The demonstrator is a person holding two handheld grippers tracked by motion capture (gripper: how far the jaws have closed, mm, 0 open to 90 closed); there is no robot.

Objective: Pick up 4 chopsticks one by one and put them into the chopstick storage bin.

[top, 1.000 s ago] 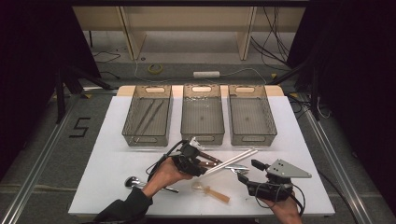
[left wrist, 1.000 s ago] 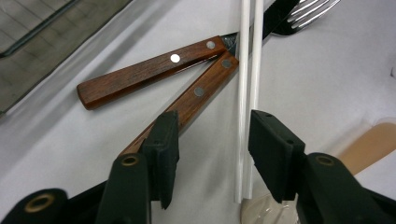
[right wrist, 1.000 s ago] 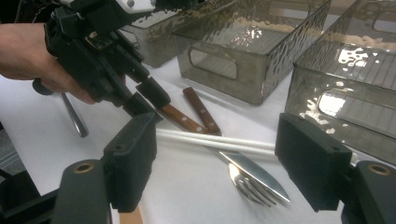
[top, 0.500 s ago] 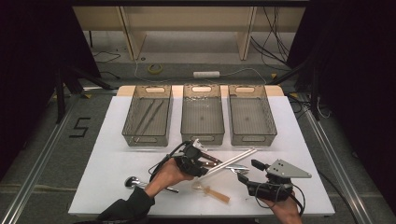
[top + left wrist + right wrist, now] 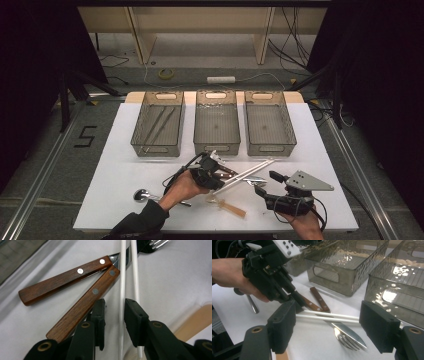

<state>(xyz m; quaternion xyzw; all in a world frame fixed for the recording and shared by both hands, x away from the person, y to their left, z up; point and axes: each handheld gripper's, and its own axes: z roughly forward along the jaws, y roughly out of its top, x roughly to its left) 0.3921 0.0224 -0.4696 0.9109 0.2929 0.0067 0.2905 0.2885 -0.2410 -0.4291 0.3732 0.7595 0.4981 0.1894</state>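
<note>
While the left tongs (image 5: 113, 315) stand low over the table (image 5: 120, 175), their two black jaws are open with one white chopstick (image 5: 122, 290) between them; the second chopstick (image 5: 135, 277) lies just beside the right jaw, outside the gap. I judge that the step in hand is the picking up of a chopstick, and the grasp is not yet closed. In the high view the pair of chopsticks (image 5: 250, 171) lies in front of the middle bin (image 5: 216, 147), crossing two knives with brown wooden handles (image 5: 82, 305), and a fork (image 5: 347, 341) lies near their far end. The right tongs (image 5: 327, 330) hover open near the front right of the table and hold nothing.

The left bin (image 5: 158, 148) already holds some thin sticks, so the chopstick probably belongs there, but this is only my guess. The next move calls for closing the jaws on the one stick without catching the knife handle that touches the left jaw. After this, a straight lift is needed, because the stick is long and thin and may turn in the grip.

A spoon (image 5: 142, 194) rests by the person's left wrist.
</note>
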